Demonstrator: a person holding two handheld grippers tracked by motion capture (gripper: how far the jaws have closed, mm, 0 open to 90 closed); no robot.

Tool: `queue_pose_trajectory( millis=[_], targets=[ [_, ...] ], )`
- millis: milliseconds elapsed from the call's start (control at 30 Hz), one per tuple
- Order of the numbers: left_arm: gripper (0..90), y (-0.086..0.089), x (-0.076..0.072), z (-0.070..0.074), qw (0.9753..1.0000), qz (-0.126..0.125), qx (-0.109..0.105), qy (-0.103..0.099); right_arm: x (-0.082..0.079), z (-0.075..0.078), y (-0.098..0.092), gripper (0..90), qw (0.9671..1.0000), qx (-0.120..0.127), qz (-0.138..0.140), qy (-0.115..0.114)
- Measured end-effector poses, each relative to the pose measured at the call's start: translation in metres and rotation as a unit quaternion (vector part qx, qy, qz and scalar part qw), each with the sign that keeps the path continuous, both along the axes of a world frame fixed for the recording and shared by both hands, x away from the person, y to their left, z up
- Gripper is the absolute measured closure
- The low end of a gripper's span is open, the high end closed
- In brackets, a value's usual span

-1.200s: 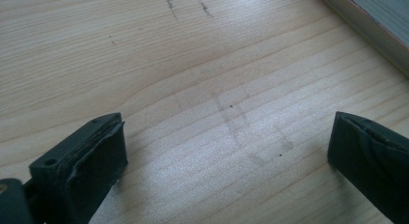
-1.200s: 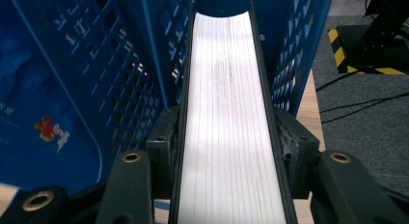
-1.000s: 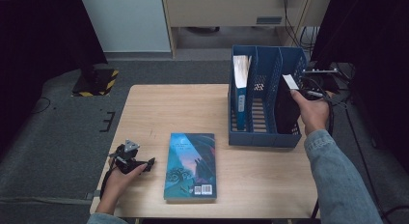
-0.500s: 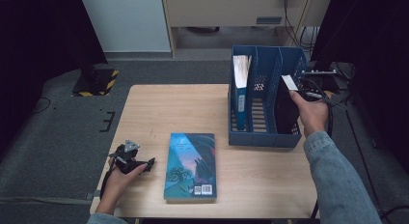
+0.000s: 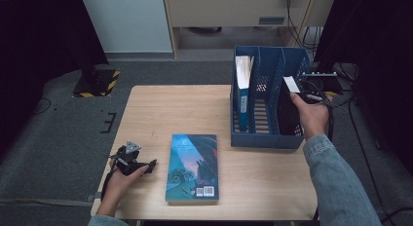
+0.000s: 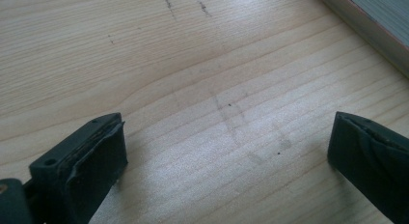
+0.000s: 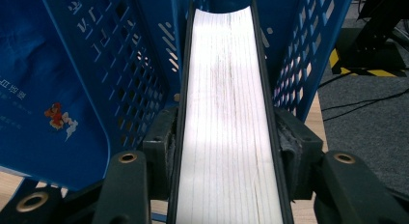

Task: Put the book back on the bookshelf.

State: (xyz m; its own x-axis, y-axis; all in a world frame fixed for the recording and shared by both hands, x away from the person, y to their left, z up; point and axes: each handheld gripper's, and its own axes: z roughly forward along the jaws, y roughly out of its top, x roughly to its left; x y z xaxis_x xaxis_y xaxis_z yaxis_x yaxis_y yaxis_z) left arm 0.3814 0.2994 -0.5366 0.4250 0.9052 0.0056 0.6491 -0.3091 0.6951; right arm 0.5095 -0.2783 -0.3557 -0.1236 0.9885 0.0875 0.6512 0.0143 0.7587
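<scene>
A black-covered book (image 5: 286,111) stands upright in the right-hand compartment of the blue file rack (image 5: 263,138). My right gripper (image 5: 304,95) is shut on it from the right side. In the right gripper view the book's white page edge (image 7: 226,89) runs between my right gripper (image 7: 226,142) and into the rack (image 7: 120,64). A blue illustrated book (image 5: 192,167) lies flat on the table. My left gripper (image 5: 146,165) rests open just left of it. In the left gripper view my left gripper (image 6: 226,156) has only bare wood between its jaws, and that book's corner (image 6: 376,21) shows at upper right.
Another book (image 5: 242,84) with a blue spine stands in the rack's left compartment, and the middle compartment holds nothing. The wooden table (image 5: 170,109) is bare at the back left. Cables (image 5: 336,114) hang off the right edge beside dark equipment.
</scene>
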Motion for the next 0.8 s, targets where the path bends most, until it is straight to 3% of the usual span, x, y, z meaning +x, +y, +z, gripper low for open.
queue_pose_trajectory(
  millis=[333,800],
  targets=[
    [0.0,-0.0009,0.0,0.0,1.0,0.0,0.0,0.0,-0.005,-0.0036,0.0003,48.2,0.9999,0.006,-0.008,-0.013],
    [0.0,-0.0013,0.0001,-0.0001,1.0,0.001,-0.001,0.0,-0.0058,-0.0067,-0.0045,43.1,0.9992,0.039,-0.012,0.001]
  ],
)
